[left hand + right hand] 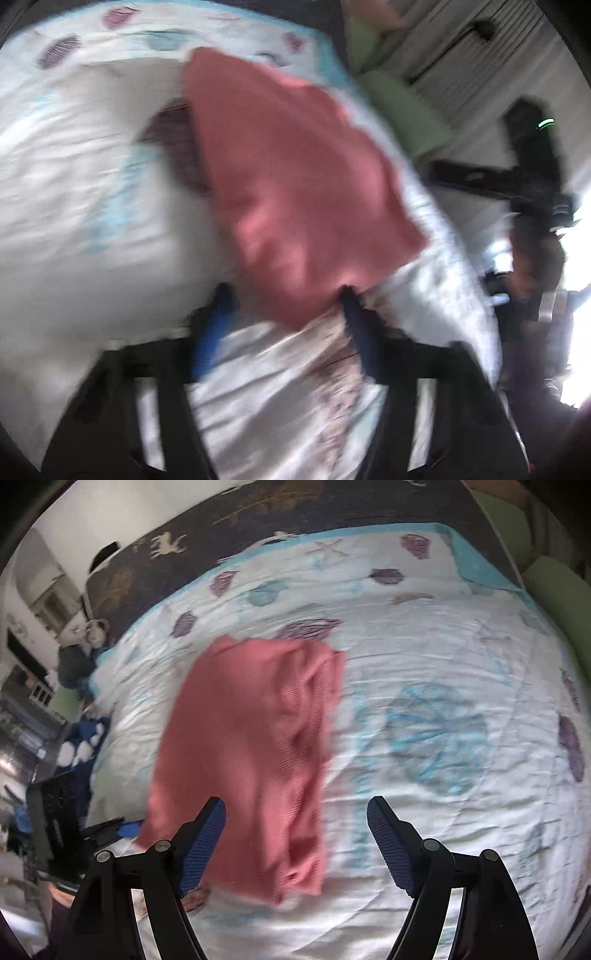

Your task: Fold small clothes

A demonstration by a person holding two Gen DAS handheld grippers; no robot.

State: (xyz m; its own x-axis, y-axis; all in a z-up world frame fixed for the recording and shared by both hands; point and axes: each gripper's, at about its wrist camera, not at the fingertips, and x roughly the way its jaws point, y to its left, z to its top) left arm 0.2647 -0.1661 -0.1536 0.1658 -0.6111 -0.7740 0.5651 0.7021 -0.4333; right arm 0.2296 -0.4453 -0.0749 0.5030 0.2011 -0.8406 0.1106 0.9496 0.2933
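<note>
One small pink garment (247,753) lies crumpled on the white seashell-print bedspread (443,657), nearer its left edge than its right, well short of the turquoise-bordered far edge. It looks light, soft and limp, a ribbed knit that should sag and bunch unless held at two points; its corners or a hem seem the best holds. The right gripper (295,812) hovers over its near end, fingers spread wide, holding nothing. The left gripper (284,299), blurred, also stands parted at the cloth's near corner; whether it touches the fabric cannot be told.
</note>
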